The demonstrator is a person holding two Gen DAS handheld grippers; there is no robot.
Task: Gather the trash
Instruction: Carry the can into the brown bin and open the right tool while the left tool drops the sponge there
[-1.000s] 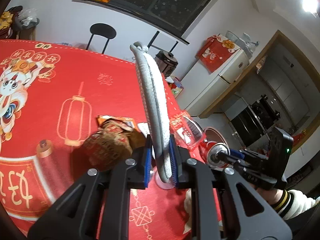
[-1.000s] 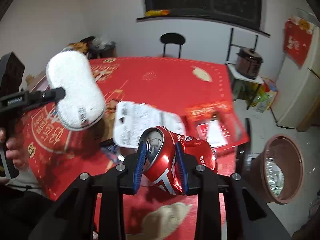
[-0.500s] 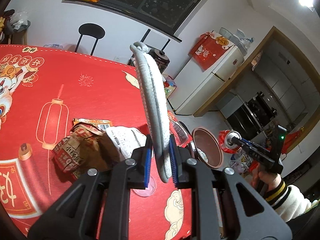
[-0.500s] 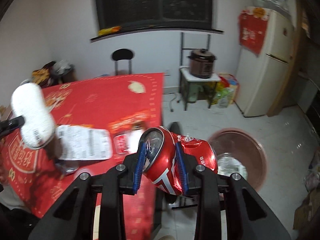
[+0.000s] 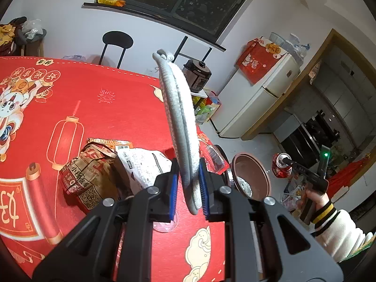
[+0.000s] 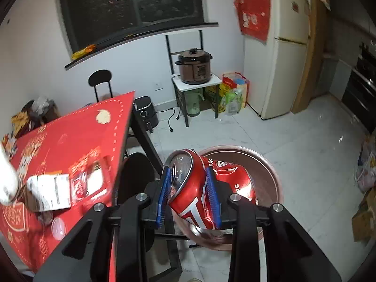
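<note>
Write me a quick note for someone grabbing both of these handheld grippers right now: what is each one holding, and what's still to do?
Left gripper: shut on a flat grey-white knitted pad, edge up, above the red table.
Right gripper: shut on a crushed red drink can, over the round brown bin on the floor.
Done: can lifted off the table.
Left: release the can; then the brown paper bag, white printed wrapper and red packet.
</note>
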